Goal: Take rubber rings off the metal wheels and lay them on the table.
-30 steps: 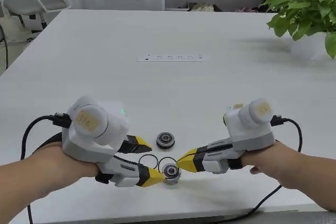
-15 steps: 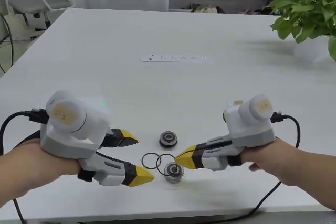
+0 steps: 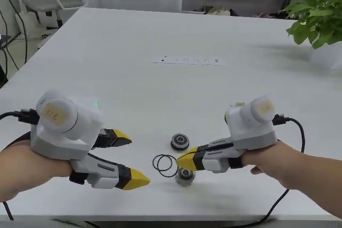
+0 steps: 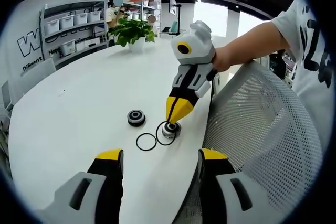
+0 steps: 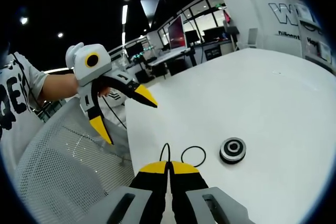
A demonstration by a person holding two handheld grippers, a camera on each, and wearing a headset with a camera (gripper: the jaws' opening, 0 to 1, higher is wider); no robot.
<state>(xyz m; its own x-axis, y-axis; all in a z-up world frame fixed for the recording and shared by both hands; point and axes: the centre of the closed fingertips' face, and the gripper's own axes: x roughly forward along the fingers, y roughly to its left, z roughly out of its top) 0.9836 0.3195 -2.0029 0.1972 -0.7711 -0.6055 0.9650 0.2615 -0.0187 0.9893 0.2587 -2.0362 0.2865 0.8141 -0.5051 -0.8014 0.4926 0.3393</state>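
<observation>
Black rubber marks what we are after: one loose ring (image 4: 137, 142) lies flat on the white bench (image 3: 160, 94), low in the middle of the head view. A second ring (image 5: 166, 153) is pinched in the right claw (image 3: 181, 159), whose yellow tips are pressed together on it. In the right gripper view it rises as a thin arc straight up from the tips. In the left gripper view this held ring overlaps the bare metal wheel (image 3: 185, 175) just under the claw, and we cannot tell whether it is clear of the wheel. Another wheel (image 3: 180, 142), dark-rimmed, sits slightly higher in the frame, apart from the rest. At lower left the left claw (image 3: 139, 160) is spread wide, holding nothing, short of the rings.
</observation>
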